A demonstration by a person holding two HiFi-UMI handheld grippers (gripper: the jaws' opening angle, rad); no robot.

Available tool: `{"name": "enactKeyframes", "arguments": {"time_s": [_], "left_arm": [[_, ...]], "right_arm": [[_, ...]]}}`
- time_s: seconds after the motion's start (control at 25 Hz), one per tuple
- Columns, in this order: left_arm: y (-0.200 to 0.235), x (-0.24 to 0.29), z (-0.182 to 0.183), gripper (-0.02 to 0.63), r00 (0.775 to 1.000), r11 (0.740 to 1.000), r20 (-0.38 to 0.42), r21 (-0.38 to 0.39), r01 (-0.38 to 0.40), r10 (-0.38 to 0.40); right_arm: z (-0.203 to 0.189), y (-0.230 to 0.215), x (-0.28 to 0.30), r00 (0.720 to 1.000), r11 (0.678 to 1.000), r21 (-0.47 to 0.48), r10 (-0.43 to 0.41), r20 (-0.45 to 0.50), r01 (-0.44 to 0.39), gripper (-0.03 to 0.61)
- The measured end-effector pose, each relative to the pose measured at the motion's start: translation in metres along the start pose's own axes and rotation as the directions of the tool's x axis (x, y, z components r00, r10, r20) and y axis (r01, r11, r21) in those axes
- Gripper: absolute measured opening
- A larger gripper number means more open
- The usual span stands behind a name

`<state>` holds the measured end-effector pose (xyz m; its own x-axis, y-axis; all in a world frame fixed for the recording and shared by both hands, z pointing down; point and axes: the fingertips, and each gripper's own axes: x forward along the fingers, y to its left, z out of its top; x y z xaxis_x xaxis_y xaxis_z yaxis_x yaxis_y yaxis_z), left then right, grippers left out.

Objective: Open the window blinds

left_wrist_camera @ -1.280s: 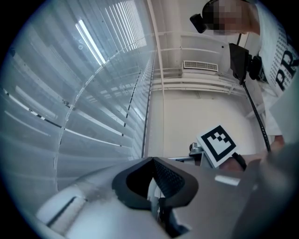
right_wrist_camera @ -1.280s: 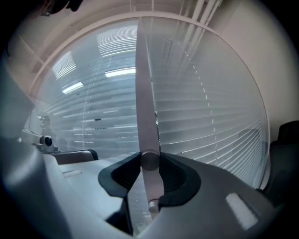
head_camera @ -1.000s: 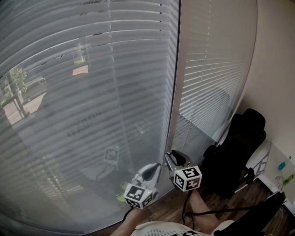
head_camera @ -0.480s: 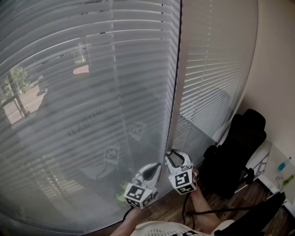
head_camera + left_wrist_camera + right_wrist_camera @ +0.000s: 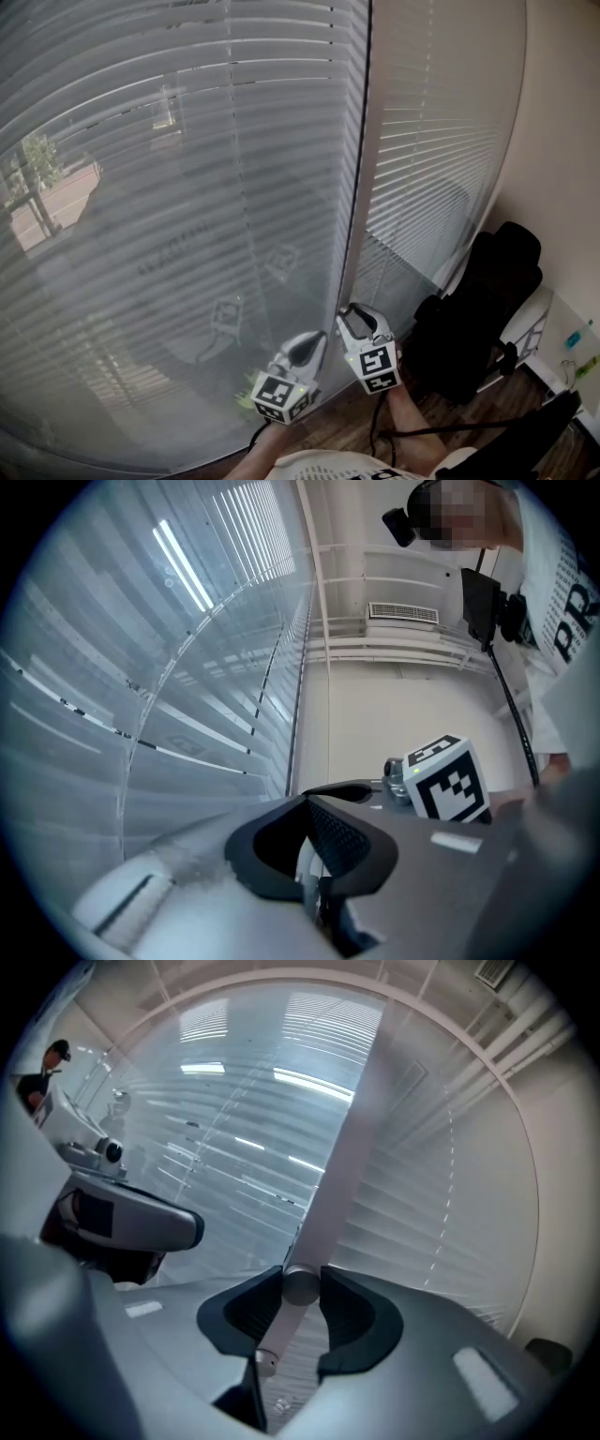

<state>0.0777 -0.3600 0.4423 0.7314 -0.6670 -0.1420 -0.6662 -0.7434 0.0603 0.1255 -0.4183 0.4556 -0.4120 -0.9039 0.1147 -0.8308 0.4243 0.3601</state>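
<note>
Rolled since a second ago: the right gripper [image 5: 349, 317] - a different face of its marker cube [image 5: 377, 366] is now turned up. Its jaws are clamped on the white tilt wand [image 5: 323, 1194], pinched between both pads at lower centre. The left gripper [image 5: 314, 345] is closed, nothing held. The blinds [image 5: 187, 187] fill the upper left - lowered, slats part-tilted, street glimpsed at the left edge.

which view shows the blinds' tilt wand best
The right gripper view: the wand runs up close between the jaws of the right gripper, with the pads against its sides. The head view shows only a thin strip beside the mullion above that gripper. The left gripper view doesn't show it clearly.
</note>
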Motion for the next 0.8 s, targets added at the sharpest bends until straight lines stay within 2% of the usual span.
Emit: {"name": "enactKeyframes", "arguments": {"time_s": [0.16, 0.36, 0.64, 0.8], "left_arm": [[-0.0009, 0.0005, -0.0058, -0.009, 1.0, 1.0, -0.004, -0.012, 0.009, -0.009], [-0.0011, -0.0003, -0.0075, -0.009, 1.0, 1.0, -0.006, -0.018, 0.012, -0.013], [0.0009, -0.0009, -0.0046, -0.009, 1.0, 1.0, -0.011, -0.018, 0.009, -0.009], [0.0006, 0.0005, -0.0043, -0.009, 1.0, 1.0, -0.01, -0.015, 0.014, -0.014]], "right_arm": [[-0.0005, -0.003, -0.0001, 1.0, 0.994, 0.111, 0.011, 0.01, -0.012, 0.135], [-0.0024, -0.0068, -0.0004, 0.999, 0.961, 0.275, 0.026, 0.033, -0.034, 0.135], [-0.0032, -0.0074, 0.0, 0.999, 0.94, 0.339, 0.024, 0.039, -0.036, 0.135], [-0.0031, -0.0077, 0.0012, 0.999, 0.948, 0.316, 0.015, 0.04, -0.027, 0.135]]}}
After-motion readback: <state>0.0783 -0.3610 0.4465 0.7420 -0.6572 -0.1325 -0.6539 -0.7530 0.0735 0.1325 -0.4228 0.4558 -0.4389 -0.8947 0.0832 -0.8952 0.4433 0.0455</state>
